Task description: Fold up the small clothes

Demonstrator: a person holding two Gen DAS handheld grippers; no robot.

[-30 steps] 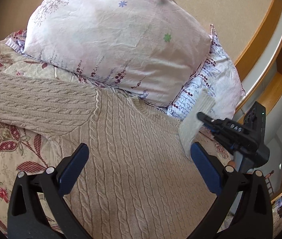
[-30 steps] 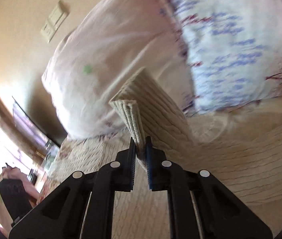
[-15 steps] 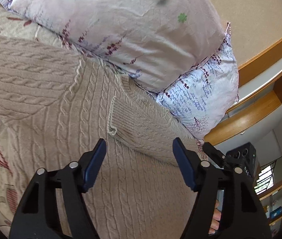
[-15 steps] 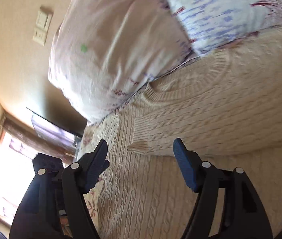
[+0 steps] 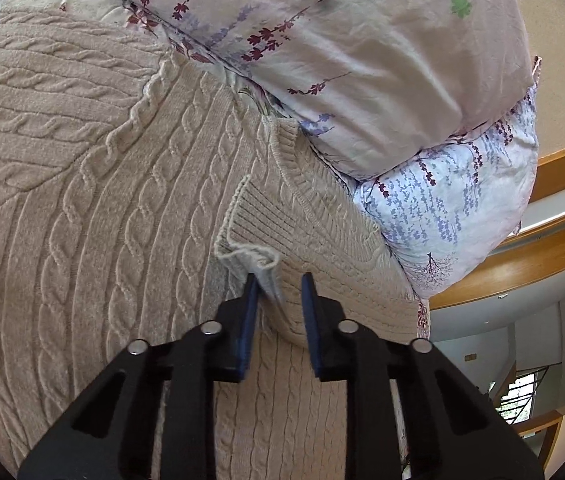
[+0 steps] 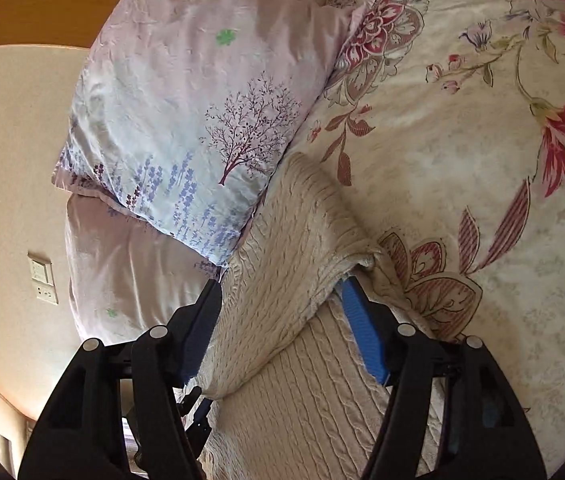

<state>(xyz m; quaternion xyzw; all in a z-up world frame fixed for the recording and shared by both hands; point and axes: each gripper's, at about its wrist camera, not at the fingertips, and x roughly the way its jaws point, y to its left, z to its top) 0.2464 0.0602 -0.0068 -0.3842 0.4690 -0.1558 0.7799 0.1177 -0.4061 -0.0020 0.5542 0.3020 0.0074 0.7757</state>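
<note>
A beige cable-knit sweater lies flat on the bed, its right sleeve folded across the chest. My left gripper is nearly shut around the ribbed cuff of that sleeve; a small gap shows on the right pad side. In the right wrist view the sweater's folded shoulder bulges between the wide-open fingers of my right gripper, which straddles the fold without pinching it.
Two pillows with lavender and tree prints lean at the sweater's neckline. A floral bedspread extends to the right. A wall with a switch plate and wooden trim lie beyond the bed.
My right gripper let go of the sleeve cuff, opened and moved to the shoulder fold. The sleeve now lies across the chest. My left gripper moved in and closed on the cuff.
</note>
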